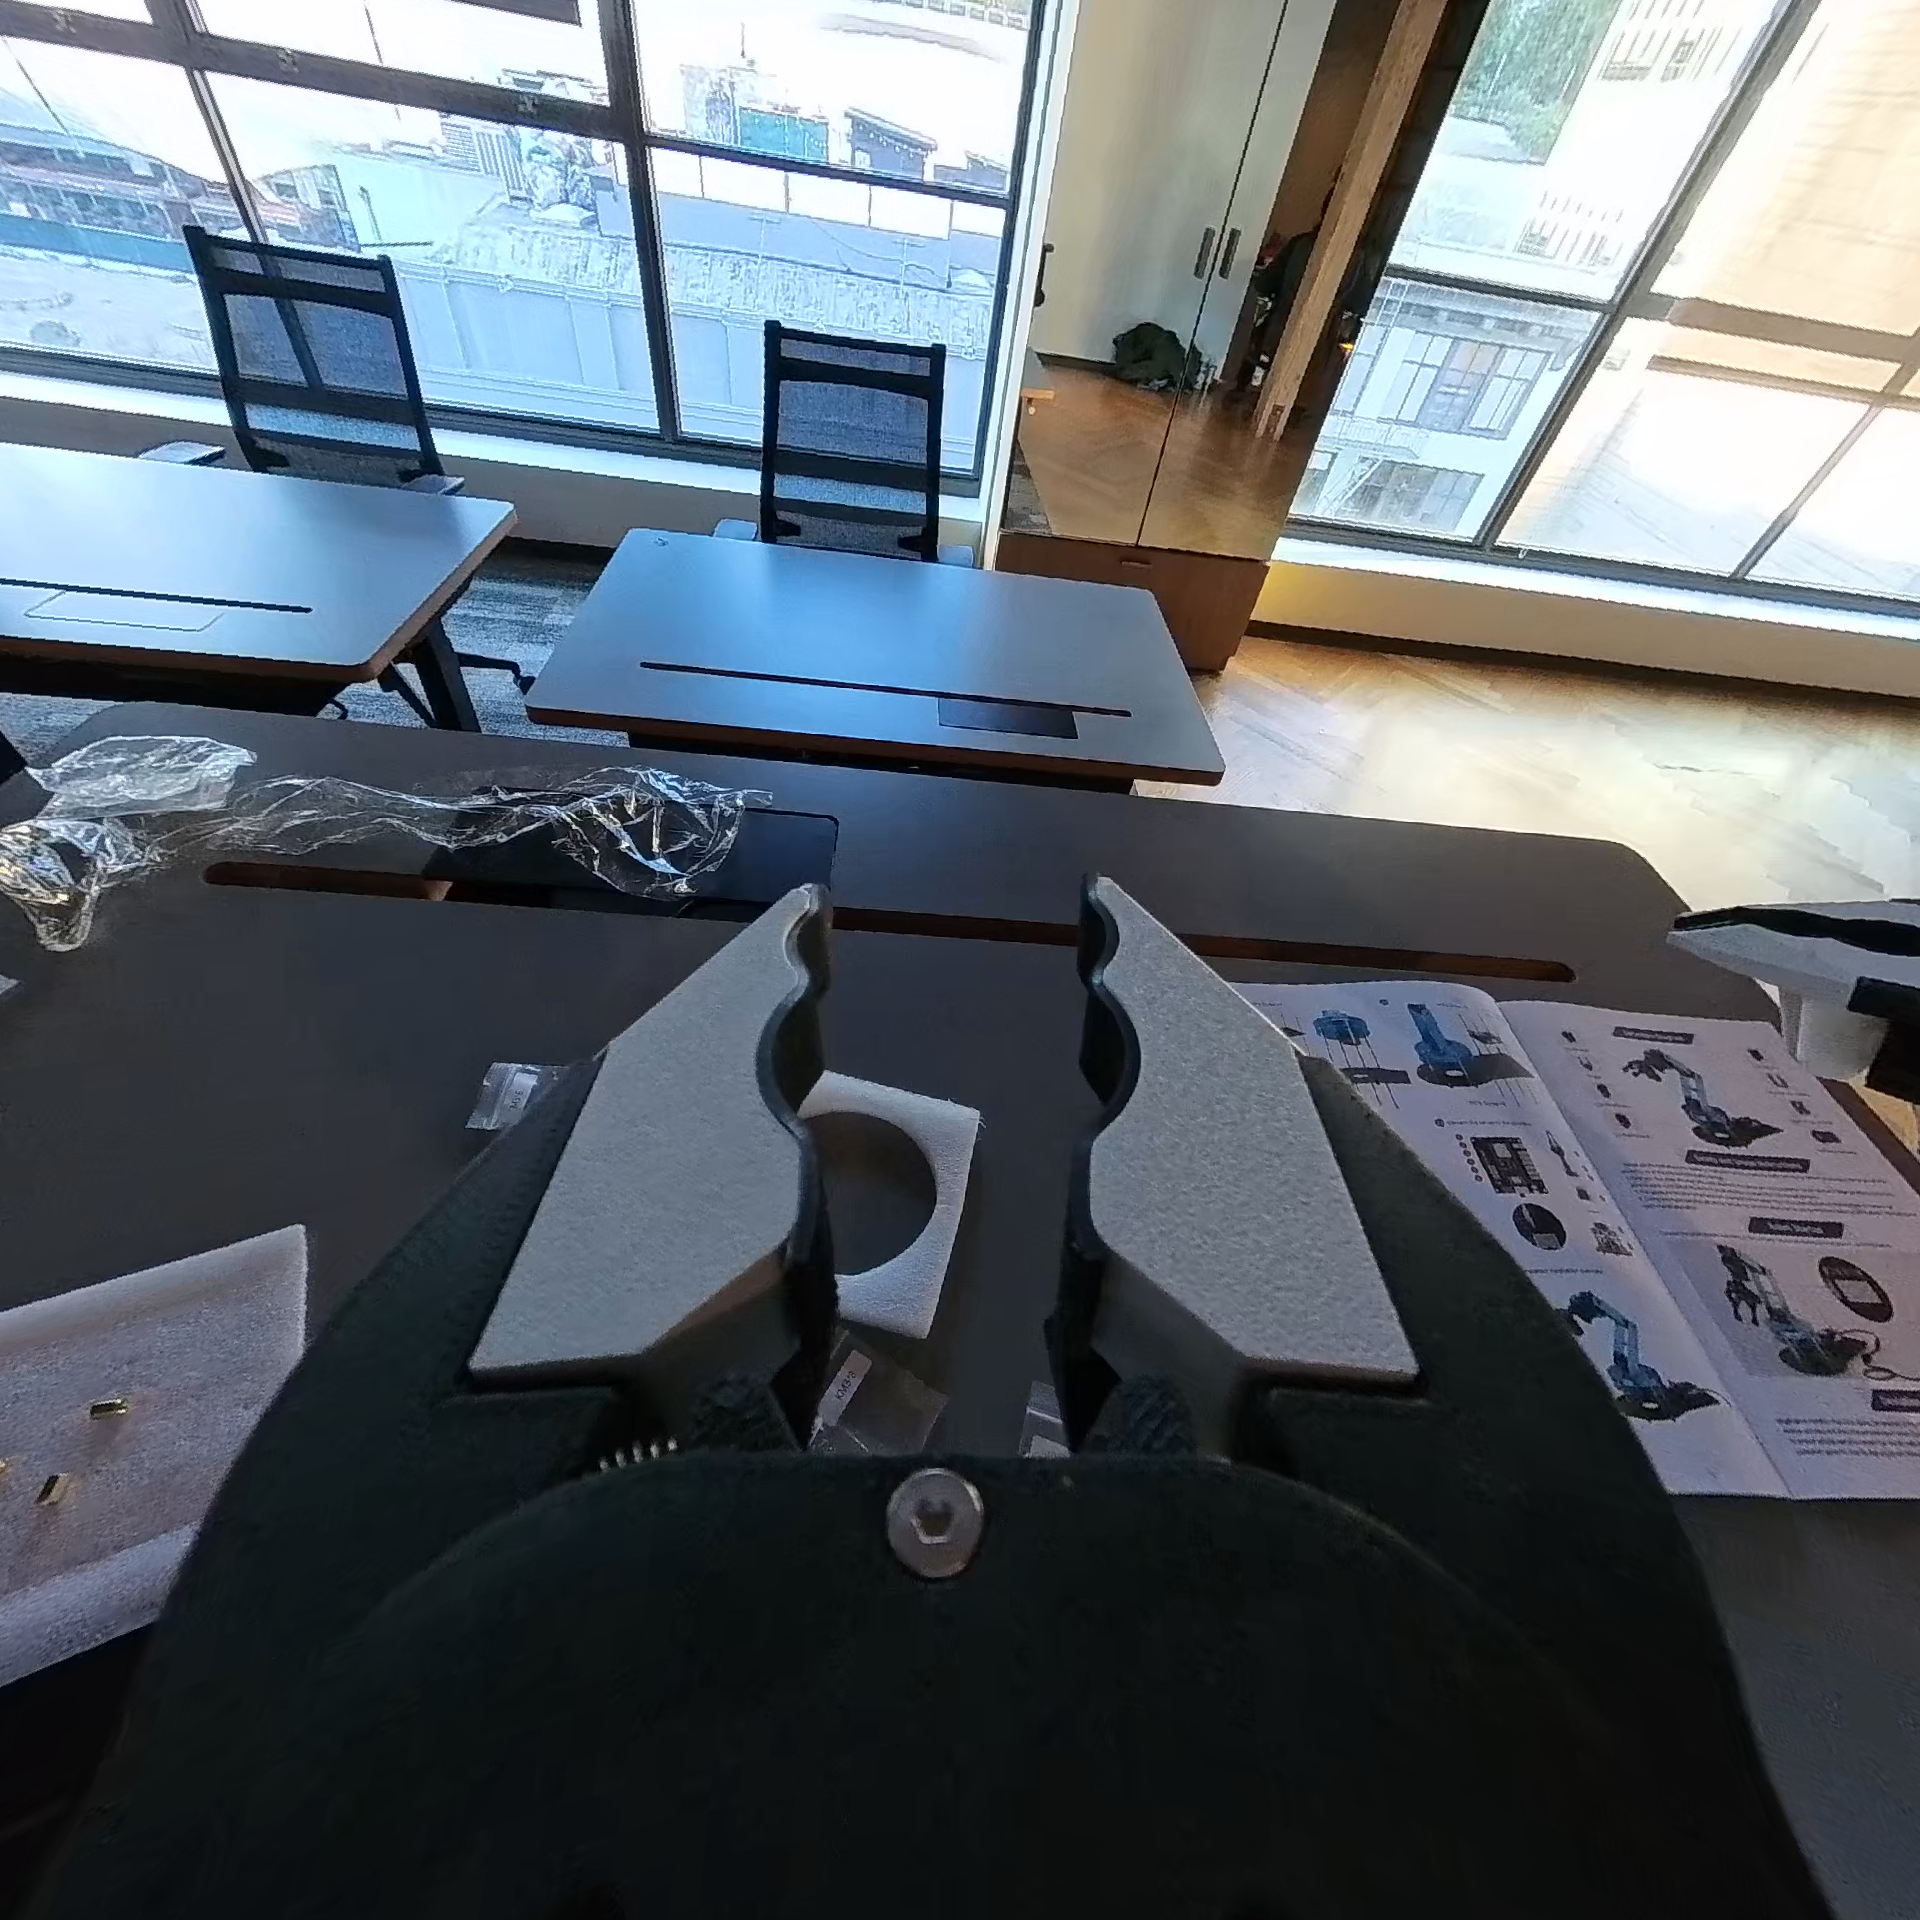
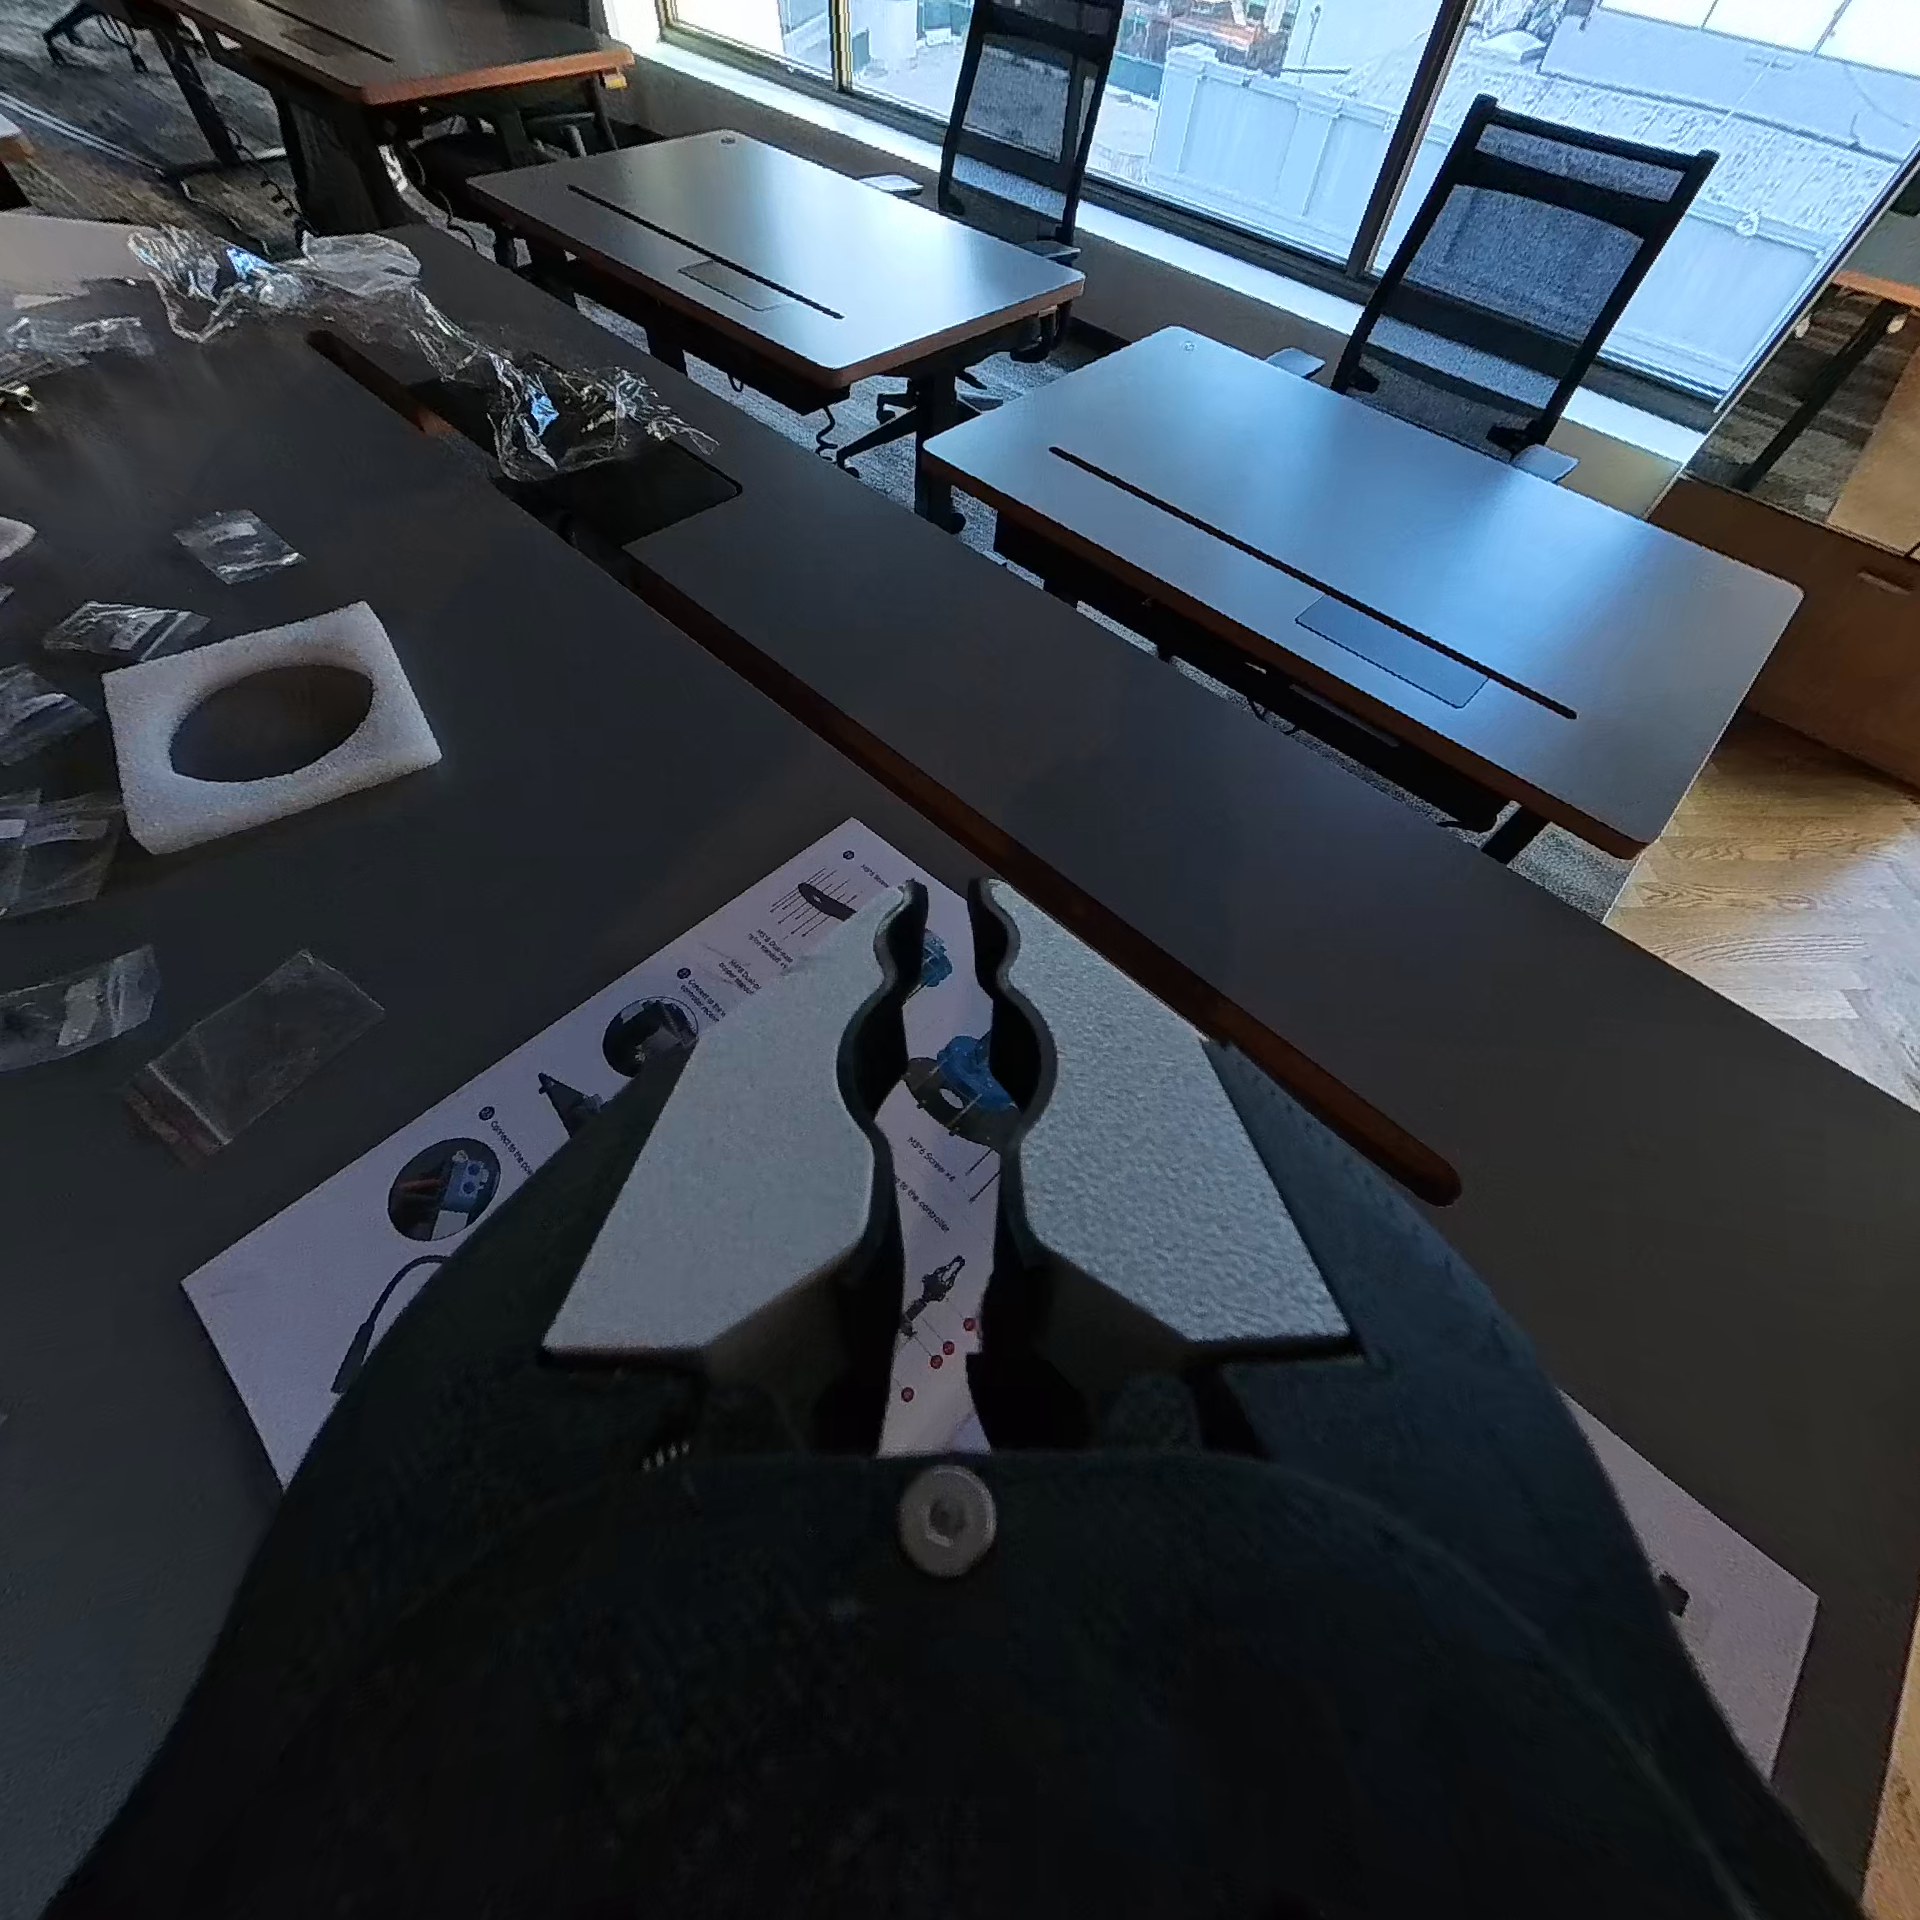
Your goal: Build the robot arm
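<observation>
My left gripper [image 1: 956, 914] is open and empty above the dark table [image 1: 312, 1018]. Under its jaws lies a white foam square with a round hole [image 1: 935, 1195], and small clear bags [image 1: 873, 1392] lie nearer its base. My right gripper [image 2: 945, 896] is almost shut on nothing, with a narrow gap at the tips. It hovers over an open instruction booklet [image 2: 499, 1226] lying flat on the table. The booklet also shows in the left wrist view [image 1: 1662, 1195], with the right gripper [image 1: 1808, 966] at its far right. The foam square [image 2: 260, 727] lies left of the right gripper.
A white foam slab [image 1: 135, 1403] with small brass parts [image 1: 109, 1408] lies at the left. Crumpled clear wrap [image 1: 468, 821] lies by the table's cable slot. Several small bags [image 2: 260, 1049] lie left of the booklet. Two desks [image 2: 1351, 540] and chairs [image 1: 852, 436] stand beyond the table. To reach the foam square [image 2: 260, 727] in a straight line is about 25 cm for my left fingers, about 40 cm for my right.
</observation>
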